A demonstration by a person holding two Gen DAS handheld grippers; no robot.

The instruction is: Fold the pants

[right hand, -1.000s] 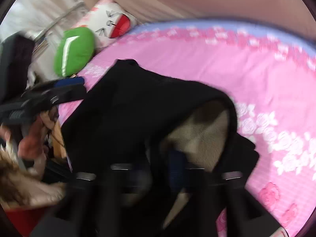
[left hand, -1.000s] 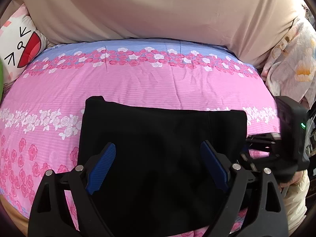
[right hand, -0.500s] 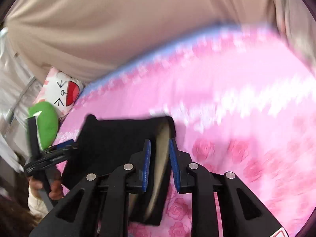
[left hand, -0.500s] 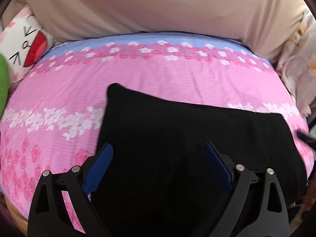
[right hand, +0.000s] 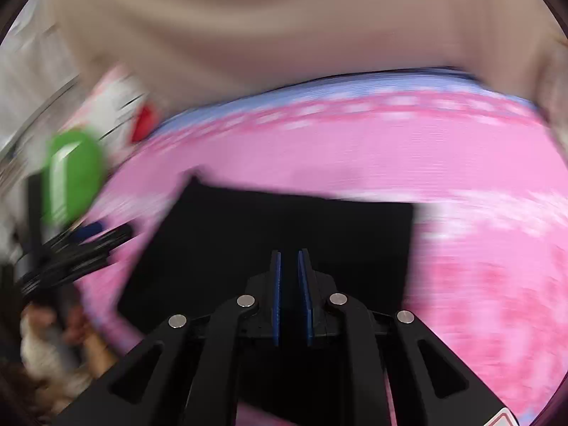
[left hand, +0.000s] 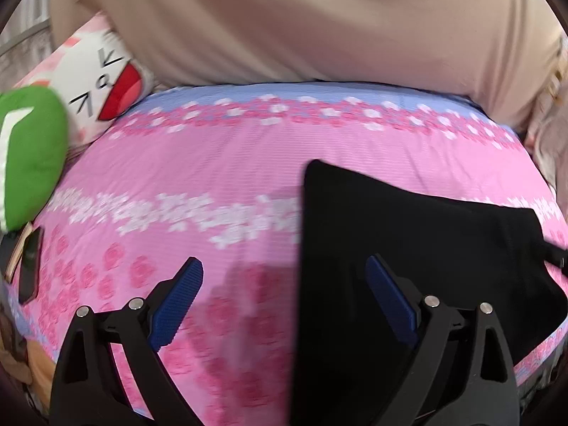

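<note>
Folded black pants (left hand: 408, 248) lie soft and limp on the bed (left hand: 213, 163); left gripper (left hand: 284, 301) jaws gape empty astride their edge, right gripper (right hand: 289, 284) jaws closing, nothing gripped; thick folded edge offers best hold

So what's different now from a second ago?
The right gripper has let go of the raised, fleece-lined flap; its jaws, a narrow gap apart, are closing on nothing above the black pants, now lying flat and folded. The left gripper slid off their left edge. It remains wide open, and the pink bedsheet is unchanged.
</note>
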